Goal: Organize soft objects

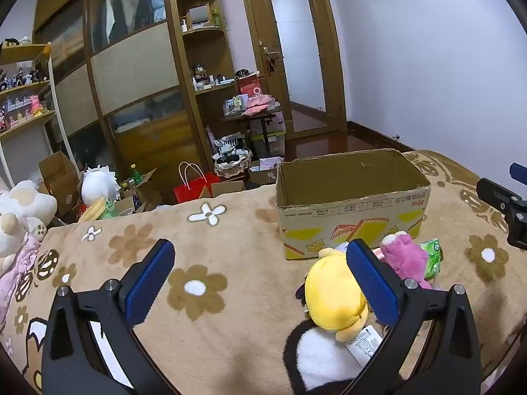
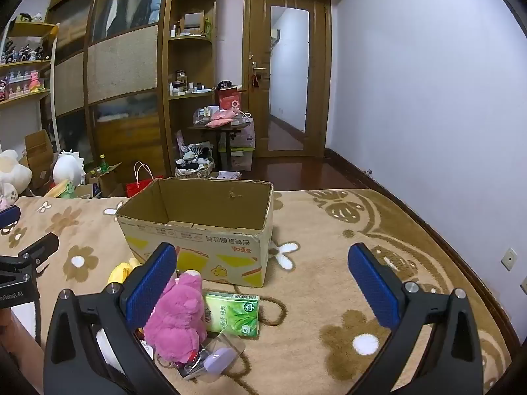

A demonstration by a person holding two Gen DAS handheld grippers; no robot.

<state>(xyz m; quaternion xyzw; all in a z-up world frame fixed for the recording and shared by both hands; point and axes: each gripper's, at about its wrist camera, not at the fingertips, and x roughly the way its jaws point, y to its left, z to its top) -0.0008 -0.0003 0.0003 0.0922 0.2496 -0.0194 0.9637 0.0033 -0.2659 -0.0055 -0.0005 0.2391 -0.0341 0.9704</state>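
Brown cardboard makes up the open box [image 2: 197, 230] that stands on the bed's flowered blanket [image 1: 214, 256], its top flaps gone and its inside bare as far as the views show. Just in front of the box lie the soft things in a loose cluster: a yellow plush toy [image 1: 332, 296] with a black and white body, a pink plush toy [image 2: 179, 316] lying beside it, and a green tissue pack [image 2: 232, 312] touching the pink toy's side. A small clear pouch [image 2: 214, 358] with a lilac item inside sits right below the pink toy. The left gripper [image 1: 260, 286] hangs over the blanket with its blue pads spread wide apart and nothing between them; the yellow toy lies just beside its right finger, partly hidden behind it. The right gripper [image 2: 262, 284] is likewise spread wide and holds nothing, with the pink toy next to its left finger and the tissue pack lying on the blanket below the gap between the fingers. Beyond the bed stand a wooden wardrobe [image 1: 131, 75], shelves, a red paper bag [image 1: 192, 189] and a closed door [image 2: 290, 79].
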